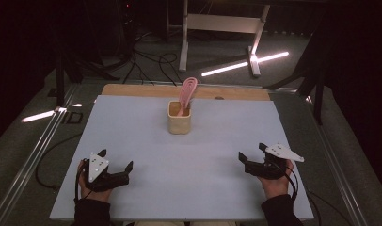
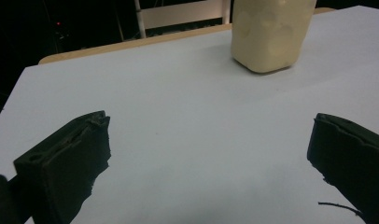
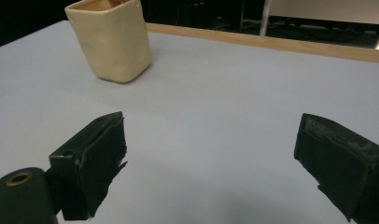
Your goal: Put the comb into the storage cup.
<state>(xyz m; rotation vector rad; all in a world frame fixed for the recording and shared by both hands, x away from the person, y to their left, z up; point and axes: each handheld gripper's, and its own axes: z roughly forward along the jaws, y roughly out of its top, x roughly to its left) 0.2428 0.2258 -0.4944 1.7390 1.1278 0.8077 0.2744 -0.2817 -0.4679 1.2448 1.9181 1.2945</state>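
A cream square cup (image 1: 179, 118) stands upright at the far middle of the white table (image 1: 132, 141), with a pink slotted utensil (image 1: 187, 92) leaning out of it. My left gripper (image 1: 116, 160) rests near the front left, open, nothing between its jaws. My right gripper (image 1: 251, 151) rests near the front right, also open and holding nothing. The left gripper view has the cup (image 2: 270, 32) far ahead to the right, beyond my left gripper (image 2: 211, 135). In the right gripper view the cup (image 3: 110, 39) stands far ahead at the left of my right gripper (image 3: 211, 140).
A wooden strip (image 1: 132, 89) runs along the table's far edge. Beyond it stand white table legs (image 1: 183, 42) and cables on the dark floor (image 1: 151, 61). Metal rails (image 1: 34, 141) flank the table on the left.
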